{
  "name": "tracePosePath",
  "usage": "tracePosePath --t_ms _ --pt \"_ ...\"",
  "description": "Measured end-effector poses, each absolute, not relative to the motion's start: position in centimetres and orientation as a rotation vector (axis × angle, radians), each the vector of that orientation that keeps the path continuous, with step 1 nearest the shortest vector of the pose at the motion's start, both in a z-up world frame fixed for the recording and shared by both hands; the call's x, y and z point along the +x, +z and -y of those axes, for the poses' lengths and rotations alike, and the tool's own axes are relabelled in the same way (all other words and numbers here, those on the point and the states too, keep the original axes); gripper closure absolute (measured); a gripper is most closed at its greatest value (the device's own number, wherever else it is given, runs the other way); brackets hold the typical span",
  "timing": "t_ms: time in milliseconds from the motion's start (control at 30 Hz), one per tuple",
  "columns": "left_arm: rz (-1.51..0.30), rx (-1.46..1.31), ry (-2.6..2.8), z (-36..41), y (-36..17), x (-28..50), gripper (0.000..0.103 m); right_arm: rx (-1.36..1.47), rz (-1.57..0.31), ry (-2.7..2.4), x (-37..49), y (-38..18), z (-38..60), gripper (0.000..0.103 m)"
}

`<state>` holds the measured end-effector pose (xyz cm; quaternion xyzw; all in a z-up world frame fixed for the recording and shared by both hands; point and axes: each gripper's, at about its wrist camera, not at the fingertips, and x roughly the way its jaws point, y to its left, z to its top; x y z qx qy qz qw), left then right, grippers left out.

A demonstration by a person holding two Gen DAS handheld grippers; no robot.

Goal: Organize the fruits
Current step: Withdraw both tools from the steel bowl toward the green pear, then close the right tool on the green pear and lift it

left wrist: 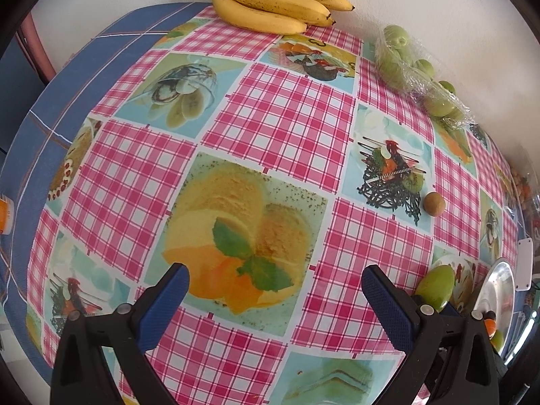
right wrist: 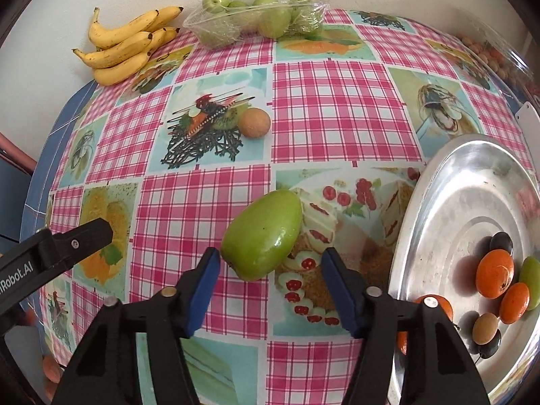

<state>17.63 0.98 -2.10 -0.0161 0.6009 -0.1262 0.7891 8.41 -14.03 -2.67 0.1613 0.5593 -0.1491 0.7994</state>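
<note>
A green oval fruit (right wrist: 263, 236) lies on the checked tablecloth, just left of a steel plate (right wrist: 435, 182). My right gripper (right wrist: 270, 257) is open, pointing steeply down, its blue pads to either side of the fruit's near end without touching it. In the plate lie orange fruits (right wrist: 494, 273), a dark grape (right wrist: 501, 241), a green fruit (right wrist: 531, 280) and a small brown fruit (right wrist: 485, 328). My left gripper (left wrist: 275, 271) hangs open over bare cloth with nothing between its fingers. The green oval fruit (left wrist: 435, 287) and the steel plate (left wrist: 499, 283) lie to its right.
A round brown fruit (right wrist: 253, 122) sits alone mid-table. Bananas (right wrist: 125, 47) and a clear plastic tray of green fruits (right wrist: 256, 17) stand by the back wall. A clear box of small brown items (right wrist: 489, 54) is at the far right. The left gripper's finger (right wrist: 77, 239) shows at left.
</note>
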Motion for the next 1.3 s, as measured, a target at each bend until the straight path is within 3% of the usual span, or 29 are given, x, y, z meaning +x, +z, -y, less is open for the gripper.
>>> tracePosePath --t_ms 333,1200,1267,1300 --pt "-1.295 -0.024 -0.268 -0.9 -2.2 17.6 0.0 0.369 -1.182 -0.305 8.2 -2.5 13.9 0.059" --pt "-1.245 -0.001 -0.301 0.6 -1.8 17.6 0.0 0.411 -1.092 -0.309 8.2 1.0 15.9 0.064" --pt "-1.221 0.025 -0.317 1.6 -1.7 17.4 0.0 0.42 -1.091 -0.311 8.3 1.0 16.4 0.066" --pt "-1.211 0.046 -0.33 2.2 -1.6 17.4 0.0 0.428 -1.092 -0.31 8.3 0.9 16.5 0.072"
